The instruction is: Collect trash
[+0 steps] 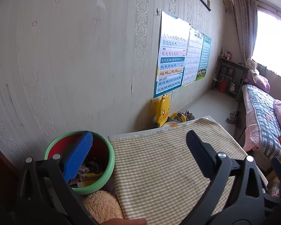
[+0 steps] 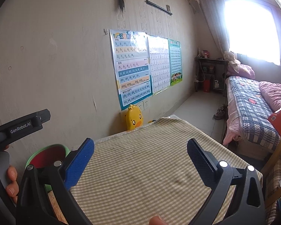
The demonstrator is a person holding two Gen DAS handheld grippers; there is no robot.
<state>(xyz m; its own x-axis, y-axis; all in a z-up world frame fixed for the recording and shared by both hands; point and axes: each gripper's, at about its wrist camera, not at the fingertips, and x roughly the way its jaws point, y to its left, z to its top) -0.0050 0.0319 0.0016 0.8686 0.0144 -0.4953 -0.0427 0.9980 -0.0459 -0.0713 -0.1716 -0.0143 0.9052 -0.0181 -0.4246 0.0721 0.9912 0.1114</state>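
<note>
While both grippers hung above the checked cloth on the bench (image 2: 140, 168), the left gripper (image 1: 140, 153) and right gripper (image 2: 140, 161) had their jaws spread wide and held nothing. Crumpled paper scraps (image 1: 88, 168) lay inside the green-rimmed bin (image 1: 110, 157), just beside the bench's left edge, likely placed there for short reaches. No loose trash showed on the cloth.

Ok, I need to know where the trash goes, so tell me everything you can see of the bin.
The trash bin is a round, plastic-looking bucket with a pale green rim and red inner wall. It stands upright by the wall, at the left edge of the checked-cloth table, open-topped. Crumpled paper scraps and something yellow lie inside. A tan fuzzy thing sits against its near side.
</note>
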